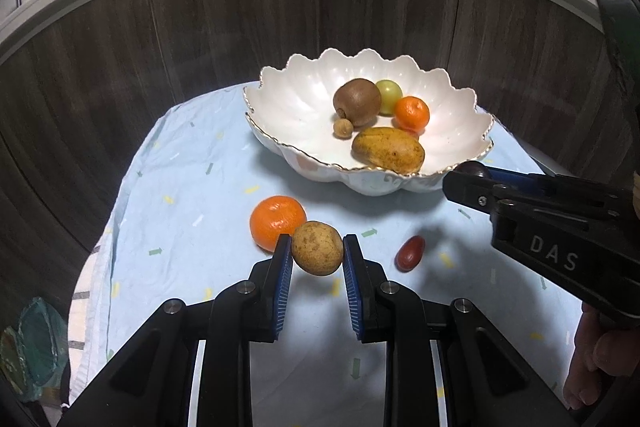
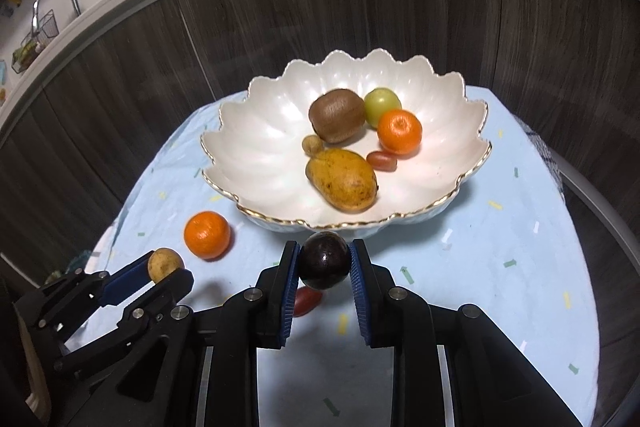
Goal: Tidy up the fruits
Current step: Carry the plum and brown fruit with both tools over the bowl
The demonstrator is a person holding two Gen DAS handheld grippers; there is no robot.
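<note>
Two grips carry round fruit above the cloth (image 2: 500, 247): the left gripper (image 1: 317, 255) is clamped on a tan fruit (image 1: 317, 247), the right gripper (image 2: 325, 261) on a dark plum (image 2: 325, 260). Either could roll from the pads short of the far bowl (image 2: 248, 131), or knock the mango (image 2: 342, 179).

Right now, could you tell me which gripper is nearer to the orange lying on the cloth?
Left. The left gripper hovers right beside the orange; the right gripper hangs farther off, by the bowl.
</note>
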